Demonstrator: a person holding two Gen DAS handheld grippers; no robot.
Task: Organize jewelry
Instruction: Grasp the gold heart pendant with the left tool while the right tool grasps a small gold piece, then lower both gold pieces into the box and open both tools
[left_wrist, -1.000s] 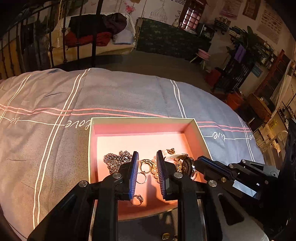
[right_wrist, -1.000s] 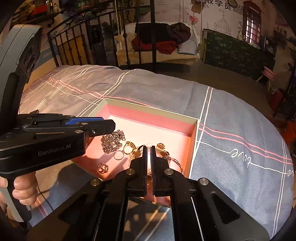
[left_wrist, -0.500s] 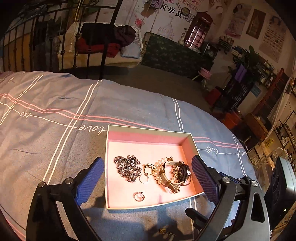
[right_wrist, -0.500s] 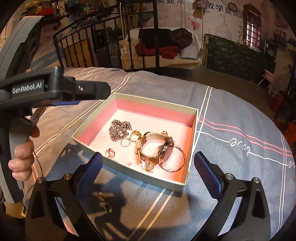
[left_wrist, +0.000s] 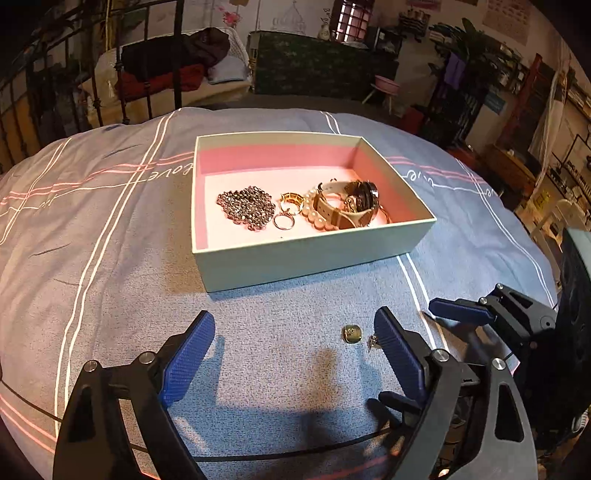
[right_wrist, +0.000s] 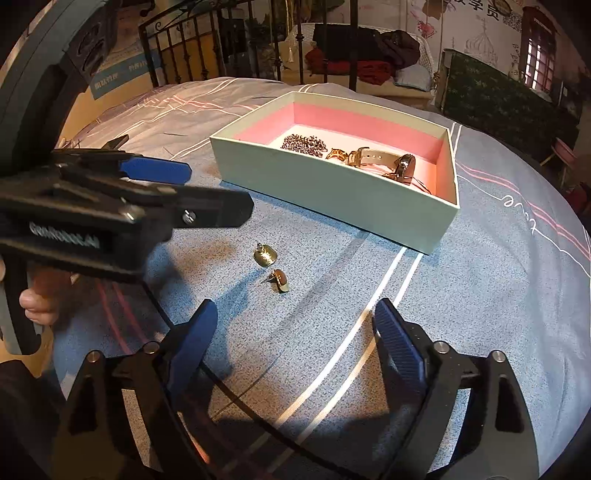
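We see a bed covered by a grey-blue quilt (left_wrist: 110, 266) with pink and white stripes and the word "love" stitched in. On it sits an open box (left_wrist: 295, 254), pale outside and pink within, holding a heap of chain (left_wrist: 245, 206), rings (left_wrist: 283, 221), a pearl strand (left_wrist: 314, 218) and a watch (left_wrist: 354, 206).

Two gold earrings (right_wrist: 271, 267) lie on the quilt just in front of the box (one flat, one tipped on edge).

The left gripper (left_wrist: 295, 350) and right gripper (right_wrist: 295, 339) both have their jaws spread wide, having just closed in a little, with nothing gripped.

Behind stand an iron bedstead (right_wrist: 258, 44), a clothes pile (right_wrist: 369, 48) and cluttered shelves (left_wrist: 517, 110).
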